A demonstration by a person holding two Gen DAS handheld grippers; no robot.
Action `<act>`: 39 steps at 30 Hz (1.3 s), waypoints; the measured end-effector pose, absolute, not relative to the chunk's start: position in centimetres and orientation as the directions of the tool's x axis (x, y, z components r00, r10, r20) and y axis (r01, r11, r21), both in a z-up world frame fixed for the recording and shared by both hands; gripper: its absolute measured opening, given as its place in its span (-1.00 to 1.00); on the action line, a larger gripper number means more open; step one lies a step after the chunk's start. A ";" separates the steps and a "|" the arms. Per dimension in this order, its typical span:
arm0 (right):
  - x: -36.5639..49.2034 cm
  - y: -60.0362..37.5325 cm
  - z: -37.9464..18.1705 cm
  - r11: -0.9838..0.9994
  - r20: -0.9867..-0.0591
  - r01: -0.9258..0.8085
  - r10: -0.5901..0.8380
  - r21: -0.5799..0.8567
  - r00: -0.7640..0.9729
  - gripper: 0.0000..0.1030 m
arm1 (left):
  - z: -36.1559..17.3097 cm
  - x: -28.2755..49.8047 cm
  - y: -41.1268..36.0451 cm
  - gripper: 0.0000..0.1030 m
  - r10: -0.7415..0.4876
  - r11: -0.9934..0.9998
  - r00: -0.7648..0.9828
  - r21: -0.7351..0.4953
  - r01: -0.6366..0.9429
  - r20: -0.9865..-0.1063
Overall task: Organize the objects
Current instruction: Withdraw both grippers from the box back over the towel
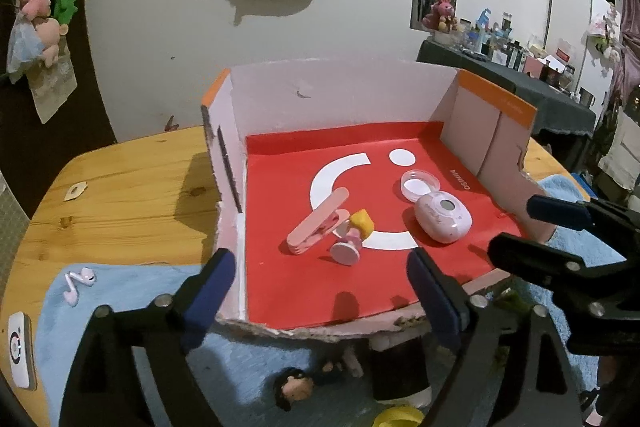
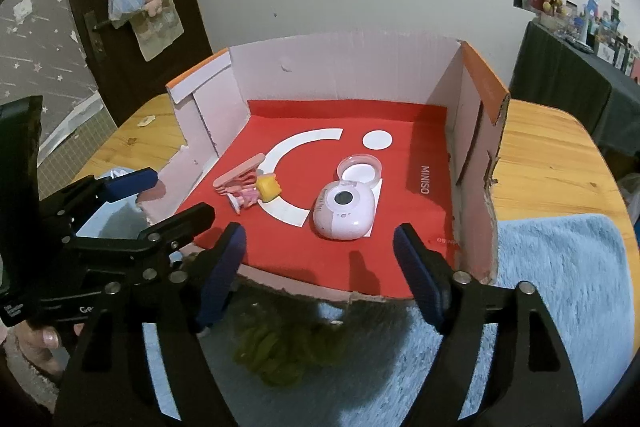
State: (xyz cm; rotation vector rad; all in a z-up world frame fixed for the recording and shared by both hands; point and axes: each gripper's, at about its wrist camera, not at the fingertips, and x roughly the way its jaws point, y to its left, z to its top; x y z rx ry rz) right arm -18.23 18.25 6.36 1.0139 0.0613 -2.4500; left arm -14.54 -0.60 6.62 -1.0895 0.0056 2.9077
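An open cardboard box (image 1: 340,95) with a red floor stands on the wooden table (image 1: 120,195). On that floor lie a pink clip (image 1: 316,223), a small yellow-haired figurine (image 1: 354,235), a pink toy camera (image 1: 442,219) and a clear round lidded pot (image 1: 420,185). My left gripper (image 1: 320,263) hangs open at the box's torn near edge, with nothing between its fingers. My right gripper (image 2: 320,239) is open too, empty, in front of the toy camera (image 2: 346,211). It stands just right of the left gripper (image 2: 168,201).
A blue fluffy towel (image 2: 560,287) covers the near table. On it lie white earbuds (image 1: 78,283), a white gadget (image 1: 18,355), a dark-haired figurine (image 1: 294,387), a dark bottle (image 1: 400,367) and a green scrunchie (image 2: 288,347). Walls close the box's far and side edges.
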 end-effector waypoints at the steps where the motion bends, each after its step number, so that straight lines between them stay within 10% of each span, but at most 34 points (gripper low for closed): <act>1: -18.1 18.3 6.5 -0.882 -0.673 0.450 -0.419 0.141 -0.609 0.52 | 6.7 -14.4 -0.6 0.86 0.029 -0.999 -0.755 -0.007 -0.032 -0.655; 39: -14.3 19.7 6.0 -0.882 -0.664 0.435 -0.435 0.180 -0.608 0.87 | 5.5 -10.8 -1.3 1.00 0.065 -0.998 -0.729 -0.039 -0.052 -0.682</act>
